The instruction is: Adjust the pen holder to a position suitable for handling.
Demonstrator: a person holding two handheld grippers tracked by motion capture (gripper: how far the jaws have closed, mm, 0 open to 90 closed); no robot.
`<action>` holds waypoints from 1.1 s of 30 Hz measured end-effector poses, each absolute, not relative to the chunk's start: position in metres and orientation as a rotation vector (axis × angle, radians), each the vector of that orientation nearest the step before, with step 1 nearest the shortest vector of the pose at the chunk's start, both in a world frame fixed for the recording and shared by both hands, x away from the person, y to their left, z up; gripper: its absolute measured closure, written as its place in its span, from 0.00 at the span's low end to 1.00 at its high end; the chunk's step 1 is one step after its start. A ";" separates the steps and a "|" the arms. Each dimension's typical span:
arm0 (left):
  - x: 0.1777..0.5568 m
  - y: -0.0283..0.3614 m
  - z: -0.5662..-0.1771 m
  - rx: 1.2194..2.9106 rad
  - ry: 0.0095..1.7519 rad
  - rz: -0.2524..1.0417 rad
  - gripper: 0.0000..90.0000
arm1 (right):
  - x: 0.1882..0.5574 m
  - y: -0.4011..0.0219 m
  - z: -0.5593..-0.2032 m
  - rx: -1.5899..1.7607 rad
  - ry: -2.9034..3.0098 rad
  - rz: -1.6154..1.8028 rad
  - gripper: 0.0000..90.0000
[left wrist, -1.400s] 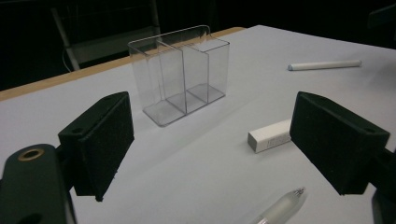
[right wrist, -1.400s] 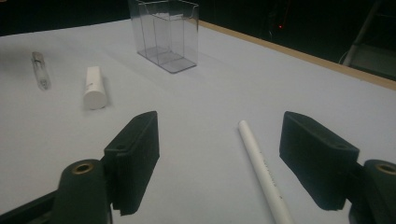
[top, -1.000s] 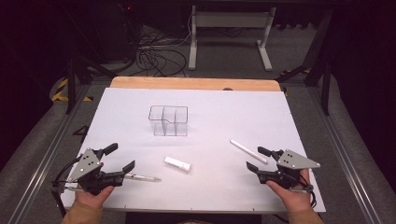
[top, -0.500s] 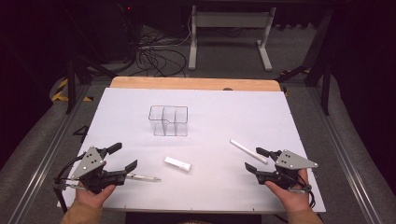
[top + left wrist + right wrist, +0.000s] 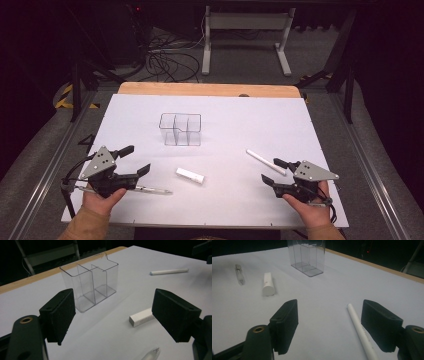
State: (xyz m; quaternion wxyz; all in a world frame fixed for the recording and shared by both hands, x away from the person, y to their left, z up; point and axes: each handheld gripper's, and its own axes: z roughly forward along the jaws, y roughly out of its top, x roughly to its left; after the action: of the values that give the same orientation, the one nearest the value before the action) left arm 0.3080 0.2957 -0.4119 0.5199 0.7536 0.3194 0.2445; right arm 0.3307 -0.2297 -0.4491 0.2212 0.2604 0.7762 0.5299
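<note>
Lifting slightly off the white table sheet [image 5: 225, 115], the left gripper [image 5: 134, 160] has drifted a little toward the table's middle compared with a second back, leaving the clear plastic pen with a silvery tip [image 5: 150, 189] lying flat just beside and below its lower jaw, untouched. Jaws stand well apart with nothing between them; left gripper view confirms bare sheet between the black pads [image 5: 61, 312]. The right gripper [image 5: 274, 171] has kept its place, jaws likewise wide and empty, with the slim white stick-shaped marker [image 5: 266, 162] lying on the sheet close ahead of it. Everything else matches the earlier pictures: the clear three-compartment plastic organizer [image 5: 180, 129] upright and empty mid-table, the short white eraser-like block [image 5: 190, 175] flat between the two hands. Judgement: sorting into the organizer has not begun; the left hand seems to be lining up for a pick, target uncertain. View differences: left gripper view shows the organizer's dividers and the empty compartments plainly, plus the block just right of centre and only the pen's tip at the bottom edge. Right gripper view shows the marker running in beside the right-hand jaw, not gripped, a closeness the high view leaves vague; the high view alone gives both hands and the overall layout.
</note>
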 end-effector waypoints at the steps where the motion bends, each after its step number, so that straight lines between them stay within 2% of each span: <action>1: 0.309 0.296 -0.411 1.807 0.766 0.585 0.22 | 0.331 -0.230 -0.449 0.722 2.147 1.460 0.34; 15: 0.325 0.289 -0.401 1.844 0.728 0.593 0.23 | 0.331 -0.228 -0.451 0.721 2.159 1.456 0.34; 23: 0.334 0.288 -0.396 1.838 0.761 0.504 0.26 | 0.331 -0.228 -0.451 0.724 2.161 1.460 0.33; 33: 0.347 0.280 -0.387 1.933 0.709 0.543 0.29 | 0.330 -0.227 -0.451 0.722 2.165 1.459 0.33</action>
State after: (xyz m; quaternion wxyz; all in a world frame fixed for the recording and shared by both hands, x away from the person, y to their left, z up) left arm 0.3474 0.2802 -0.3870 0.4846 0.7940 0.2914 0.2230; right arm 0.3304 -0.2269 -0.4511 0.2150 0.2603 0.7806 0.5260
